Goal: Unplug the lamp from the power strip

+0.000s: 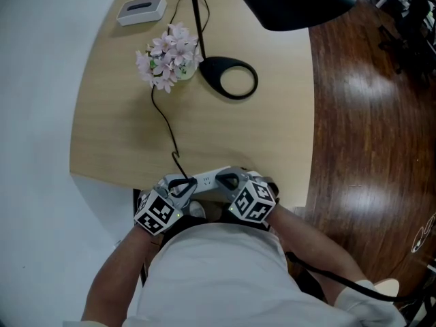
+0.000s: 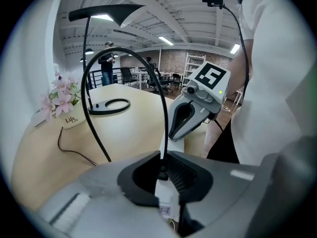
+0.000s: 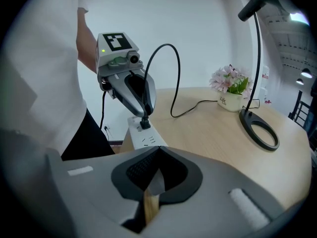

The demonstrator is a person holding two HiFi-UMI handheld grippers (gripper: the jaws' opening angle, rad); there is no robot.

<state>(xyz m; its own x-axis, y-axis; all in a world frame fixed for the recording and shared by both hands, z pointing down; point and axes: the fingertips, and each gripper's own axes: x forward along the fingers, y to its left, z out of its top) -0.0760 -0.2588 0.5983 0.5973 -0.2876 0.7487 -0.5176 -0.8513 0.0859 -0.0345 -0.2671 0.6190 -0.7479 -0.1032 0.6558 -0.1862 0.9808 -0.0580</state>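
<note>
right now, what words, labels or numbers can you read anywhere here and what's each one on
"Life": on the white flower pot; the smaller line beneath is too small to read.
Sticker on the power strip by the plug: square code, too small to read.
Marker cubes: black-and-white square patterns, no words.
White box: nothing readable.

The lamp head [image 1: 293,2] runs off the top edge; the power strip [image 1: 208,180] seems largely covered.

The left claw [image 1: 178,189] is closed on the plug [image 3: 144,124]. The right claw [image 1: 230,180] is closed on the power strip [image 3: 147,140]. Both are pointed down.
</note>
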